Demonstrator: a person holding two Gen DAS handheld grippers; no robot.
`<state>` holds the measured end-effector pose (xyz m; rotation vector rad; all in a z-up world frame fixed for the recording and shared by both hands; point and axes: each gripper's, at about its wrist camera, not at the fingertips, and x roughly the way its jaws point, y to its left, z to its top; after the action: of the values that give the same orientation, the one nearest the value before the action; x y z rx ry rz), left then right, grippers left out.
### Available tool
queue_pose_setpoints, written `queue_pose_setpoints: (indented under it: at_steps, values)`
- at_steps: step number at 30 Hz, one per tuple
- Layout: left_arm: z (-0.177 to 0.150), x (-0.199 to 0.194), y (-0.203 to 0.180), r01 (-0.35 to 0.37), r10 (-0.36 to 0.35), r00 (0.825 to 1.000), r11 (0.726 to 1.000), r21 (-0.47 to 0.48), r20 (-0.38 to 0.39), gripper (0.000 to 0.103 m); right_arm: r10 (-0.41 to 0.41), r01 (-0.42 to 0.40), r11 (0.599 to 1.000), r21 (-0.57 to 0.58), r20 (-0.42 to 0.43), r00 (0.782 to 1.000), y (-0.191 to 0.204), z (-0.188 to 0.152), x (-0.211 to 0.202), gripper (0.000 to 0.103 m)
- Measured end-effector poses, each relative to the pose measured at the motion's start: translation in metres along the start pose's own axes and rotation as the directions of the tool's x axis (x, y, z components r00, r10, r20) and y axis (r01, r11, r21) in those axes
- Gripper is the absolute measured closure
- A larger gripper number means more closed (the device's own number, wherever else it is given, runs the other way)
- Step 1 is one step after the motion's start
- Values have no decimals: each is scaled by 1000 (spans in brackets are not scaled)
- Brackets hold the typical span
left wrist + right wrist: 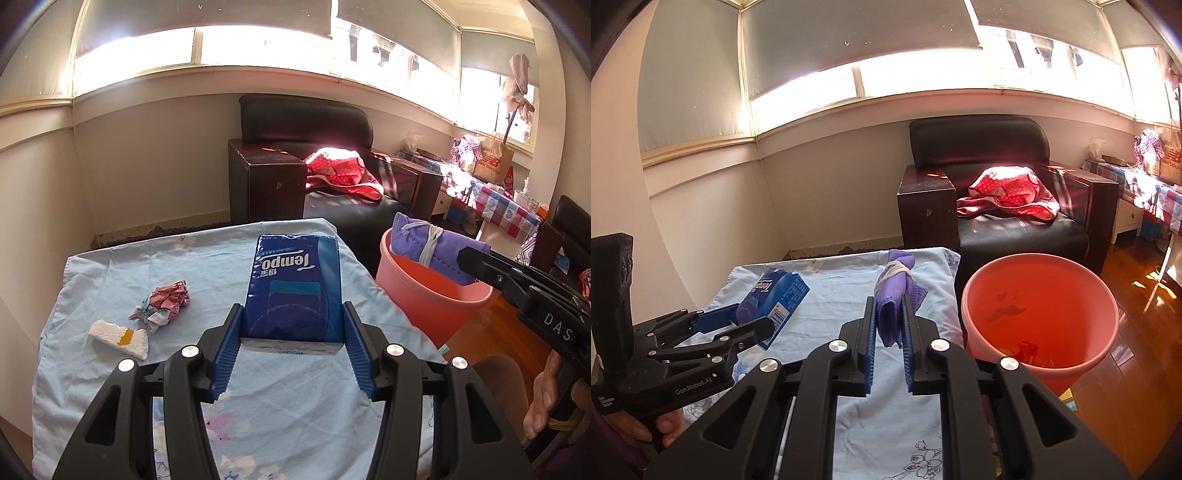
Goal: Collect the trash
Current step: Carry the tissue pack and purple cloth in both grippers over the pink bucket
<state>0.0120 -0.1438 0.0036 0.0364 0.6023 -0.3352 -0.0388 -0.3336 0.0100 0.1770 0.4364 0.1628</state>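
Note:
My left gripper is shut on a blue Tempo tissue pack, held above the light-blue cloth-covered table; it also shows in the right wrist view. My right gripper is shut on a folded purple face mask with a white elastic; in the left wrist view the mask hangs over the rim of the pink bucket. In the right wrist view the bucket stands to the right of the mask. A crumpled pink wrapper and a white foam piece lie on the table.
The bucket stands on a wooden floor at the table's right edge and holds some red scraps. A dark armchair with a red dotted cloth stands behind. A cluttered side table is at the far right.

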Motion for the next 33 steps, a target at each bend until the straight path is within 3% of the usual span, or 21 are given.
queue_pose_setpoints:
  at_steps: [15, 33]
  values:
    - [29, 28, -57, 61, -62, 998, 997, 42, 23, 51, -137, 131, 988, 79, 69, 988, -56, 5, -18, 90]
    - [46, 72, -122, 135, -137, 991, 984, 119, 10, 51, -223, 214, 968, 135, 58, 973, -99, -1, -18, 90]
